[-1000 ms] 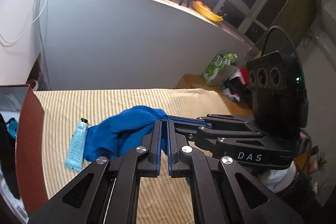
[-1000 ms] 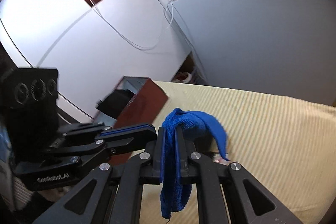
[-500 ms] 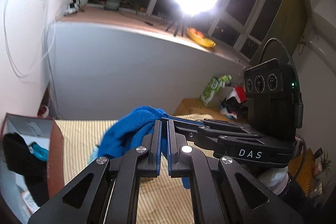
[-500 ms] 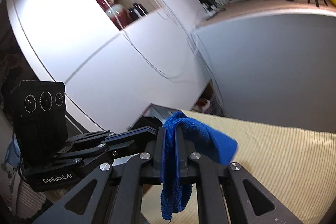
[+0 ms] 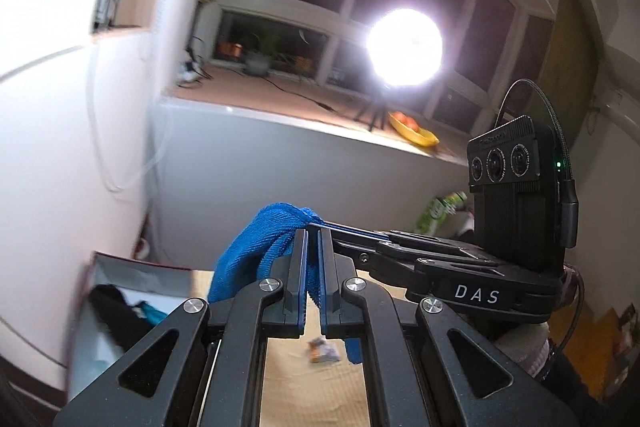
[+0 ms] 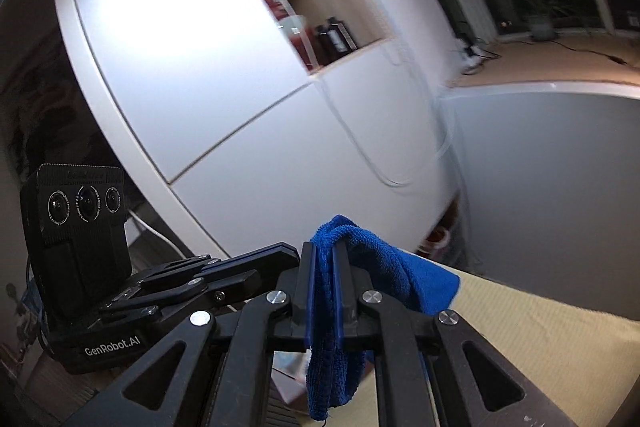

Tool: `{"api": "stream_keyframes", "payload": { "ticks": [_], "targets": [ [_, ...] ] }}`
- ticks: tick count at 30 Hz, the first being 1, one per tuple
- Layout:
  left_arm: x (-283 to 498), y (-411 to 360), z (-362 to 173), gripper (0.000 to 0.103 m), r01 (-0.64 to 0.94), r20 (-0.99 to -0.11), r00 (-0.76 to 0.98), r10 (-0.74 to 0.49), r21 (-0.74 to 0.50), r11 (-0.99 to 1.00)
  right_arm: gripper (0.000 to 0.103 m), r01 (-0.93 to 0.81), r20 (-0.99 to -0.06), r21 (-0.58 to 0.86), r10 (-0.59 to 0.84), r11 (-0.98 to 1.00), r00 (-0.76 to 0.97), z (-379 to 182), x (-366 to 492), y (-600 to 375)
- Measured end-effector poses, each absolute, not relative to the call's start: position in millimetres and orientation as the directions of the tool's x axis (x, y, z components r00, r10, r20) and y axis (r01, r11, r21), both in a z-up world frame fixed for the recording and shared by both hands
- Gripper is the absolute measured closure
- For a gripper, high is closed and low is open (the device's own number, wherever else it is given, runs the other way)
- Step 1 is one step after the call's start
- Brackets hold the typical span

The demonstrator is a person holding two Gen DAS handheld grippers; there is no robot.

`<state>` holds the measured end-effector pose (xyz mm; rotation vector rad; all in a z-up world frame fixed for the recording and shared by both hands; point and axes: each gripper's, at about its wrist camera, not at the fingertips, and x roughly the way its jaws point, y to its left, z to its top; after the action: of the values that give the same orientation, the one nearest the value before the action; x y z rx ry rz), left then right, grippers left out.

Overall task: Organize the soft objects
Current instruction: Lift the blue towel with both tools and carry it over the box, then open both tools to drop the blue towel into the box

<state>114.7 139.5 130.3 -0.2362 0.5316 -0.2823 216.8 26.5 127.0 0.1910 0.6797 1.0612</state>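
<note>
While pinched in both grippers at once, hangs clear of the striped bed surface [image 6: 560,343] as a bunched blue terry towel [image 6: 340,307]. Left gripper [image 5: 314,239] nearly pressed together on a thin fold, a sliver of towel showing in the narrow slot between its pads. Right gripper [image 6: 323,255] clamped on a thicker wad. Seen in the right wrist view: long axis close to vertical at frame centre, a tail dropping below the fingers toward the lower edge, a second lobe spilling right and down. Seen in the left wrist view: same towel [image 5: 260,247] bulging up and left of the fingertips, draping toward the lower left, with the right gripper's tips meeting it from the right. Looped, fluffy pile, saturated blue, heavily creased. Only in the left view: an open box [image 5: 120,303] at lower left holding dark items, a small blurred packet [image 5: 324,351] on the bed, farther off a glaring round lamp [image 5: 404,47] on the sill. Only in the right view: white cabinet [image 6: 240,107] with an open shelf.
</note>
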Motion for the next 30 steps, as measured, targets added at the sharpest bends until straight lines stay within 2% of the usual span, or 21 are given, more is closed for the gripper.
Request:
{"api": "stream_keyframes", "payload": {
  "ticks": [7,14,23,30],
  "targets": [
    [85.3,188.9,156.3,0.102,0.101,-0.428,0.879,-0.209,-0.262,0.96,0.094,-0.798,-0.385,0.451,0.894,0.4,0.231,151.0,204.7,93.0],
    [66.4,222.6,149.1,0.102,0.02,-0.44,0.887,-0.141,-0.268,0.963,0.094,-0.822,-0.401,0.451,0.902,0.348,0.162,149.0,192.8,146.1],
    [61.7,249.6,92.4,0.102,-0.066,-0.559,0.822,-0.112,-0.288,0.955,0.094,-0.81,-0.523,0.464,0.849,0.359,0.076,90.6,186.3,189.3],
    [82.8,259.3,22.5,0.101,-0.183,-0.707,0.705,-0.05,-0.249,0.951,0.093,-0.779,-0.638,0.46,0.769,0.427,0.045,30.0,195.2,204.1]
  ]
}}
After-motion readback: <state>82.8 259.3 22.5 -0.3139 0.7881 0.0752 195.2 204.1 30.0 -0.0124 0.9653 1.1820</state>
